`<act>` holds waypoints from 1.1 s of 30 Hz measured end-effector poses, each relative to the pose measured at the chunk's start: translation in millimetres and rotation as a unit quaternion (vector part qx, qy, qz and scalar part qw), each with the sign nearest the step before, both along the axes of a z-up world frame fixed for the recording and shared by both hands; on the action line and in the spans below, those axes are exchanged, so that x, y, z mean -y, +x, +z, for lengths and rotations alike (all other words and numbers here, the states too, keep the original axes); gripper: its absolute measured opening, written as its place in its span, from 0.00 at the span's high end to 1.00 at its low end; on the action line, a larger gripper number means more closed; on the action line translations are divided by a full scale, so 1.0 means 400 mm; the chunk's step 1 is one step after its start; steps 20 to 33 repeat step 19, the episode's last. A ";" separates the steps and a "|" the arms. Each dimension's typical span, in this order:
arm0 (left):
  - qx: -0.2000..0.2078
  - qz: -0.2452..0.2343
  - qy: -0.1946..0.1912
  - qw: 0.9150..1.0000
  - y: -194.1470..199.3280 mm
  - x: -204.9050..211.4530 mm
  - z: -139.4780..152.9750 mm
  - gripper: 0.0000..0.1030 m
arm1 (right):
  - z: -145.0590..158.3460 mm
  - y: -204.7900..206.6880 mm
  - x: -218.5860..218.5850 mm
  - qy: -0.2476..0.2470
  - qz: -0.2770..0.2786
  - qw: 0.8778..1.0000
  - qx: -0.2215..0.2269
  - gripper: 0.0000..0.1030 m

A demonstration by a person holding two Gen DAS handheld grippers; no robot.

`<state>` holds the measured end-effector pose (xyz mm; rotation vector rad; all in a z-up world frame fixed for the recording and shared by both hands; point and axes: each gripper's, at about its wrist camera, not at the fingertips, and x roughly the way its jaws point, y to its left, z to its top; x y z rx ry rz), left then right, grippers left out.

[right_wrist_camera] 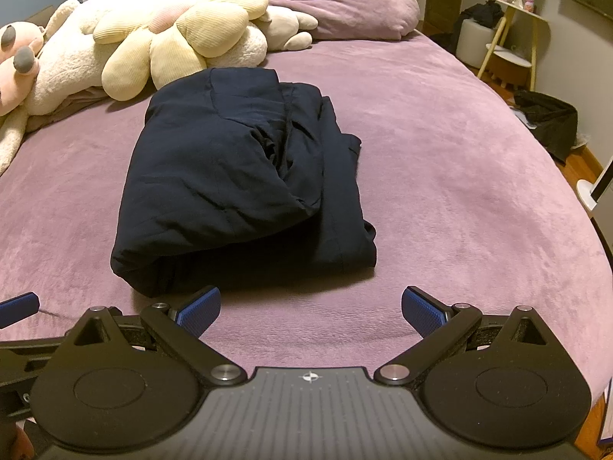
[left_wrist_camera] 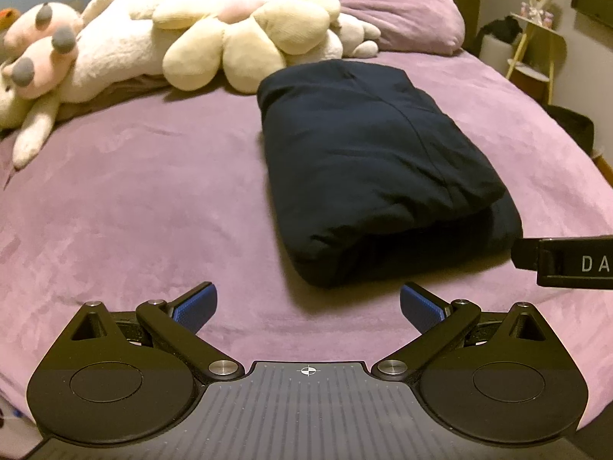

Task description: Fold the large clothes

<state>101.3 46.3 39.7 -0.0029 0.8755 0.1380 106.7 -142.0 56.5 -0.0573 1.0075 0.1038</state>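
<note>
A dark navy garment point(left_wrist_camera: 379, 168) lies folded into a thick rectangular bundle on the purple bed cover point(left_wrist_camera: 134, 199). It also shows in the right wrist view point(right_wrist_camera: 237, 180), with layered edges on its right side. My left gripper point(left_wrist_camera: 308, 303) is open and empty, just short of the bundle's near edge. My right gripper point(right_wrist_camera: 311, 306) is open and empty, also just short of the bundle's near edge. Part of the right gripper's body point(left_wrist_camera: 571, 264) shows at the right edge of the left wrist view. A blue pad of the left gripper point(right_wrist_camera: 19, 308) shows at the left edge of the right wrist view.
Several cream and pink plush toys point(left_wrist_camera: 161, 38) lie along the head of the bed, with a purple pillow point(left_wrist_camera: 406, 19) beside them. To the right of the bed stand a small yellow side table point(right_wrist_camera: 513, 30) and a dark bin point(right_wrist_camera: 548, 122) on the floor.
</note>
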 end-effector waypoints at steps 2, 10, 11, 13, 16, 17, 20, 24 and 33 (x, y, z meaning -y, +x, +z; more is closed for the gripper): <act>0.002 -0.005 0.001 1.000 -0.001 0.003 0.002 0.00 | -0.001 0.000 0.000 0.000 -0.001 1.000 0.000 0.02; -0.003 -0.004 0.002 1.000 0.000 0.003 0.000 0.00 | 0.001 0.000 -0.002 -0.001 -0.003 1.000 0.001 0.02; -0.003 -0.004 0.000 1.000 -0.001 0.003 0.000 0.00 | 0.001 0.000 -0.001 -0.002 -0.003 1.000 0.001 0.02; -0.003 -0.005 -0.002 1.000 0.000 0.002 0.001 0.00 | 0.002 0.000 -0.001 -0.002 -0.003 1.000 0.001 0.02; -0.002 -0.007 -0.001 1.000 0.000 0.001 0.001 0.00 | 0.003 0.000 -0.003 -0.003 -0.002 1.000 0.002 0.02; -0.002 -0.008 0.000 1.000 -0.001 0.001 0.001 0.00 | 0.003 0.000 -0.002 -0.004 -0.002 1.000 0.002 0.02; -0.002 -0.009 0.000 1.000 -0.001 0.002 0.000 0.00 | 0.004 0.000 -0.004 -0.005 -0.002 1.000 0.004 0.02; -0.002 -0.009 0.000 1.000 -0.001 0.002 0.000 0.00 | 0.004 0.000 -0.004 -0.005 -0.002 1.000 0.004 0.02; -0.002 -0.009 0.000 1.000 -0.001 0.002 0.000 0.00 | 0.004 0.000 -0.004 -0.005 -0.002 1.000 0.004 0.02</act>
